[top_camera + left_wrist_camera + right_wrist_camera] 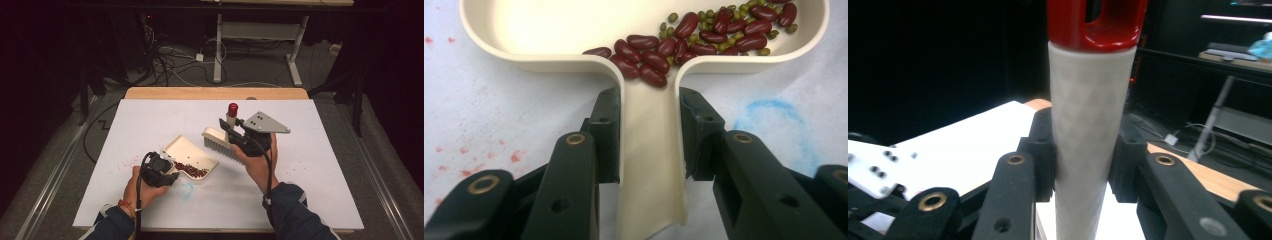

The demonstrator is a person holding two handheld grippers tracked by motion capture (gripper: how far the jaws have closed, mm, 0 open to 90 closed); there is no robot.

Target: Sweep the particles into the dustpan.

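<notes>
A cream dustpan (192,152) lies on the white table sheet, with red kidney beans (191,170) and small green beans (704,22) gathered at its near edge. My left gripper (167,170) is shut on the dustpan's handle (651,165), one black pad on each side. My right gripper (231,131) is shut on the white handle (1090,130) of a brush (220,142) with a red tip (233,109). The brush is lifted, bristles down, just right of the pan's far edge.
The white sheet (310,150) covers a wooden table (215,93). Red specks (131,161) lie left of the pan and a blue smudge (186,190) near the front. Cables (170,60) and a desk frame (260,45) stand on the floor behind.
</notes>
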